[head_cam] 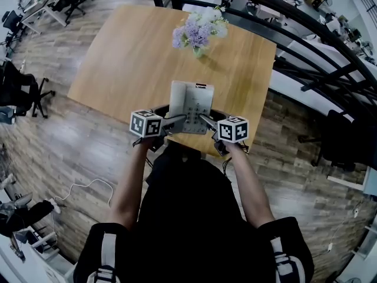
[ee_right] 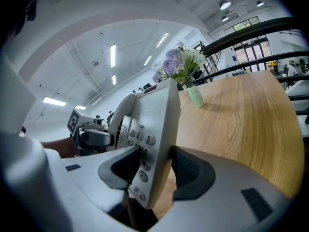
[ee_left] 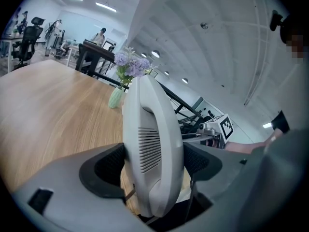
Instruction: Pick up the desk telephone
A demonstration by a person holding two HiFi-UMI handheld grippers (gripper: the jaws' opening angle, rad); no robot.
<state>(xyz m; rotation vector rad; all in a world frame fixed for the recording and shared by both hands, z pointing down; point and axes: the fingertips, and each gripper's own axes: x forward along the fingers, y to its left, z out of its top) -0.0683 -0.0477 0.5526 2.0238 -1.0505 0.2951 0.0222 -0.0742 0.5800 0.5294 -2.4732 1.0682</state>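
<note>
A white desk telephone [head_cam: 191, 106] is at the near edge of the wooden table [head_cam: 126, 58], clamped from both sides. My left gripper [head_cam: 179, 121] is shut on its handset side; in the left gripper view the handset [ee_left: 152, 144] stands edge-on between the dark pads [ee_left: 107, 166]. My right gripper [head_cam: 204, 120] is shut on the keypad side, and the right gripper view has the keypad edge [ee_right: 157, 129] between its pads [ee_right: 190, 170]. The phone looks tilted up off the tabletop. A thin cord hangs below it.
A pale green vase of lilac and white flowers [head_cam: 199, 31] stands on the table beyond the phone. A black railing [head_cam: 306, 34] runs along the right. Office chairs [head_cam: 23, 90] stand at the left, and a white cable [head_cam: 88, 187] lies on the wood floor.
</note>
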